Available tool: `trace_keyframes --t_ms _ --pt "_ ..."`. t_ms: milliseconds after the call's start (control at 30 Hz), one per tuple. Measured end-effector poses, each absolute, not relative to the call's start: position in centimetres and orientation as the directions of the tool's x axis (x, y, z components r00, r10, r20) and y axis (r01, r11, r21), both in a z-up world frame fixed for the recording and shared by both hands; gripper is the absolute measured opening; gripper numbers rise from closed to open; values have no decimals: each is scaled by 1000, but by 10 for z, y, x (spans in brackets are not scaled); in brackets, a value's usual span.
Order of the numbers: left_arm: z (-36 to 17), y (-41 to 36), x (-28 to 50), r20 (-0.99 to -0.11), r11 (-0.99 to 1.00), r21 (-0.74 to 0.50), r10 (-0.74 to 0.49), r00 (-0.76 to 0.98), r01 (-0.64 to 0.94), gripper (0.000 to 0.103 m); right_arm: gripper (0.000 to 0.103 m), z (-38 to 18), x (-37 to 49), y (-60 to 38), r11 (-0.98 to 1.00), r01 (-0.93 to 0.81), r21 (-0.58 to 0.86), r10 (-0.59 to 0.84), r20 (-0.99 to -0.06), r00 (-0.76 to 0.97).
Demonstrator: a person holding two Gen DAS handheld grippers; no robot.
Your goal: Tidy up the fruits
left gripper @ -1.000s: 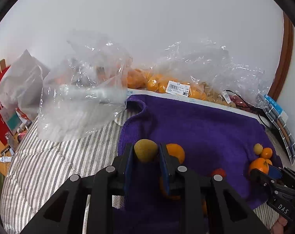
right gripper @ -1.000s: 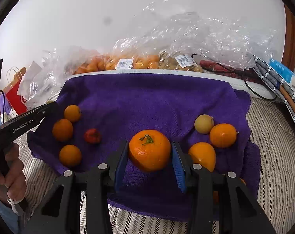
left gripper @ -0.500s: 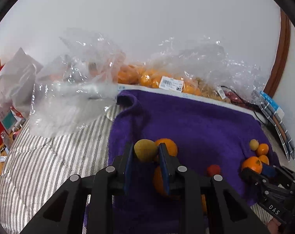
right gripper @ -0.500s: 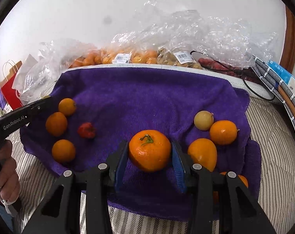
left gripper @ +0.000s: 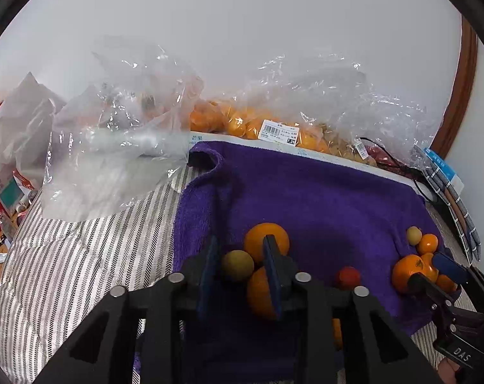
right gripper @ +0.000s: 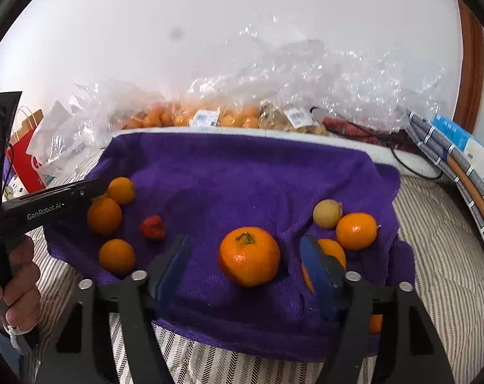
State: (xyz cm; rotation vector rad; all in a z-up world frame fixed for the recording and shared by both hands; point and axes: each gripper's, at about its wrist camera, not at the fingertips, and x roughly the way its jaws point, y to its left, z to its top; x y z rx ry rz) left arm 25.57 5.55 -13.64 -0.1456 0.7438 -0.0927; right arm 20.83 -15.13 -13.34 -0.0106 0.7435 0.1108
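Observation:
A purple towel (right gripper: 242,172) carries the fruit. My right gripper (right gripper: 245,243) has its jaws opening; a stemmed tangerine (right gripper: 249,256) lies on the towel between the blue pads, touching neither. Just right of it lie a yellow fruit (right gripper: 326,213) and two oranges (right gripper: 356,230). My left gripper (left gripper: 241,246) also has its jaws opening, with a small yellow-green fruit (left gripper: 238,265) resting between the pads with narrow gaps, against two oranges (left gripper: 266,236). A red fruit (left gripper: 347,276) lies between the groups. The left view shows the right gripper (left gripper: 427,268) around the tangerine (left gripper: 405,272).
Clear plastic bags (left gripper: 120,147) and bagged oranges (left gripper: 242,124) line the back along a white box edge. A red paper bag (right gripper: 24,156) stands far left. A black cable (right gripper: 411,166) and a folded striped cloth (right gripper: 449,166) lie at the right. A striped bedcover (left gripper: 82,256) surrounds the towel.
Both grippers have opened. The right one let go of the tangerine, which now lies on the towel. The left one loosened around the yellow-green fruit, now down beside two oranges.

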Motion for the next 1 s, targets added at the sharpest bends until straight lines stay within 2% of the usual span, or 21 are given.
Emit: trace_keyframes --t_ms 67,233,400,600,667,867,933,1000 --pt "-134 57 254 -660 984 -174 -144 737 36 34 77 -130 205 -153 994 -103 36 101 -661 743" --pt "-124 57 244 -642 986 -162 -137 754 41 39 77 -113 204 -163 996 -50 75 87 -662 744" --pt "-91 47 226 -658 986 -156 -149 738 59 47 77 -79 180 -171 997 6 73 45 -674 737" --pt "-59 28 178 -671 991 -113 -130 730 72 61 77 -46 139 -188 995 47 85 25 -694 719" --pt "-52 22 163 -674 992 -98 -122 729 75 69 77 -35 121 -193 994 74 77 -1 -686 728" --pt "-36 7 120 -664 997 -49 -76 744 58 80 77 -11 71 -206 988 119 96 -23 -676 736" --pt "-29 3 109 -656 997 -40 -71 751 60 82 84 -4 57 -206 990 120 68 -45 -666 744" --pt "-23 0 97 -655 997 -53 -79 752 58 84 97 6 37 -203 993 113 26 -71 -636 769"
